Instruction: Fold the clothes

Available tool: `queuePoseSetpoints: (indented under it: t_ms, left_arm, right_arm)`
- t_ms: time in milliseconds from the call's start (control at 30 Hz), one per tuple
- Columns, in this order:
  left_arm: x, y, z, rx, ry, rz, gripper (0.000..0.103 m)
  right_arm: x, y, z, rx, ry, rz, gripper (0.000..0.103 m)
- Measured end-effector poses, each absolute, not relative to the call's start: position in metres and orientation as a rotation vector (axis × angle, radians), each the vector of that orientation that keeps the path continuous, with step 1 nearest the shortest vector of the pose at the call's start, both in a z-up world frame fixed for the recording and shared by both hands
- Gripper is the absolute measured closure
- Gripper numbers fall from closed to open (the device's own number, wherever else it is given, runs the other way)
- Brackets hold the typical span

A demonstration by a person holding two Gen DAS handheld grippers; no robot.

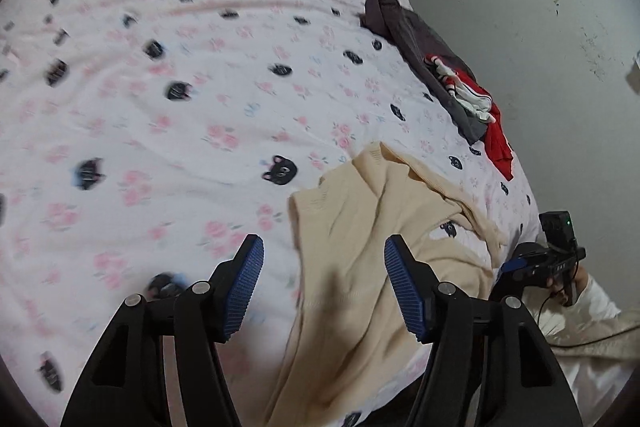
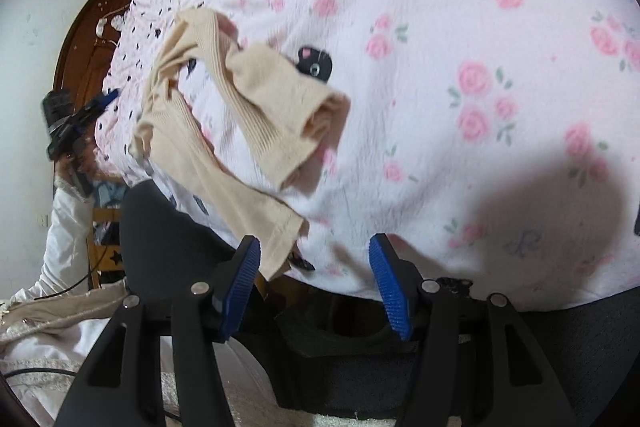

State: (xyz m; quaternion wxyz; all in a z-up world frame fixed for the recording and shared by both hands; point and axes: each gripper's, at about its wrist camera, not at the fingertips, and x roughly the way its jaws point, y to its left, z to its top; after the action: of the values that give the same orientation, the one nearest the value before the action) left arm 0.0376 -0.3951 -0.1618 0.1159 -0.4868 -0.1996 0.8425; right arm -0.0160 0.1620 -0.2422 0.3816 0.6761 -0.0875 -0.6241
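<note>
A cream ribbed-knit sweater (image 1: 360, 235) lies crumpled near the edge of the bed, its body creased and partly hanging over the side, one sleeve doubled back on itself. Well apart, further along the same edge, a dark grey garment (image 1: 416, 39) lies in a heap with a red-and-white garment (image 1: 480, 103) bunched on it.

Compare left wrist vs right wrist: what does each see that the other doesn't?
Left wrist only: dark garment and red-and-white clothes piled at the bed's far edge, grey wall, open left gripper over the sweater.
Right wrist only: wooden headboard, open right gripper at the bed's edge, nothing between its fingers.
Both: beige sweater crumpled on the floral sheet.
</note>
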Motion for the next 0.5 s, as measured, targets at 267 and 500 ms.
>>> queuePoseSetpoints:
  t_ms: [267, 500]
  left_arm:
    - [-0.004, -0.384, -0.200, -1.492, -0.589, 2.337, 0.071]
    - [-0.016, -0.383, -0.210, -1.496, -0.590, 2.284, 0.084]
  right_arm:
    - [-0.017, 0.184, -0.234, 1.724, -0.261, -1.643, 0.044]
    - [-0.020, 0.190, -0.236, 1.729, -0.302, -1.669, 0.044]
